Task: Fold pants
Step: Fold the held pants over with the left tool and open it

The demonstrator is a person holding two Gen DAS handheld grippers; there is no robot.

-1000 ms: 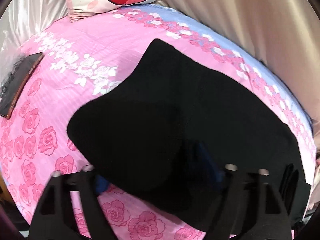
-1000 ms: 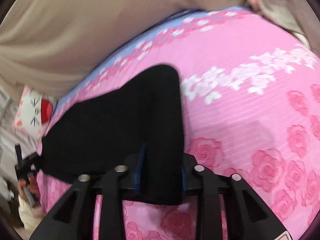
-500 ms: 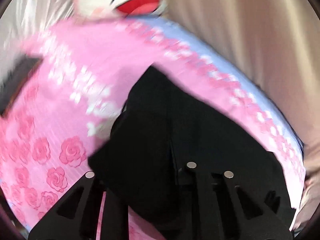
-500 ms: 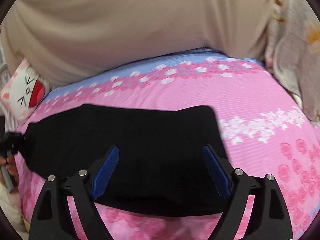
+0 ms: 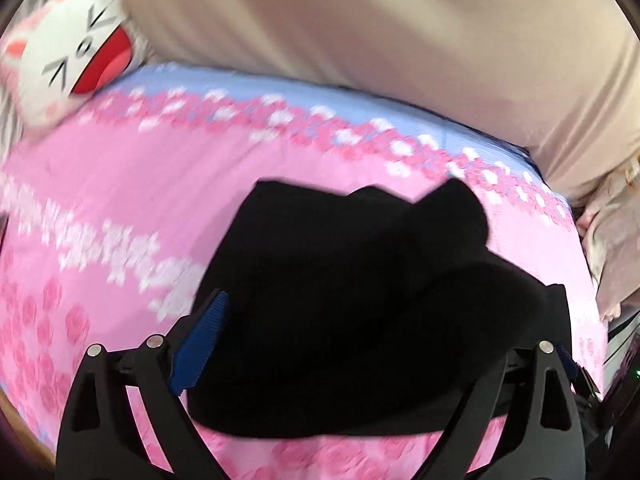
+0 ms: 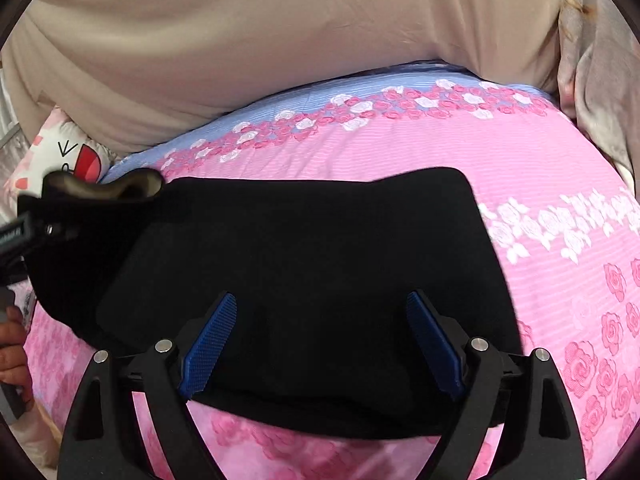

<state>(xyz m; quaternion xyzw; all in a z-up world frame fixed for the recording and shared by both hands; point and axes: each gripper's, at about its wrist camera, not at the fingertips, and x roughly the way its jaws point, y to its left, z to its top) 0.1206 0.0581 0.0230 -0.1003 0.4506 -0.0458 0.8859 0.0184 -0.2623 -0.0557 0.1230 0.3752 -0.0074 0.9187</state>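
No legible text, labels, brands, numbers or signs on anything.

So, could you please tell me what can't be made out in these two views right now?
- Left wrist view: motion blur smears the pants and bedsheet; fold layers unreadable.
- Left wrist view: the black cloth hides the right-hand finger's pad.
- Right wrist view: a hand is cut off by the left edge.
- Both views: the pants' underside is hidden.

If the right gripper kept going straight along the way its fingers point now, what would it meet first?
Most likely the black pants, lying flat on the pink bedsheet. The right gripper is open and angled down over them with nothing between its pads, though depth is hard to judge.
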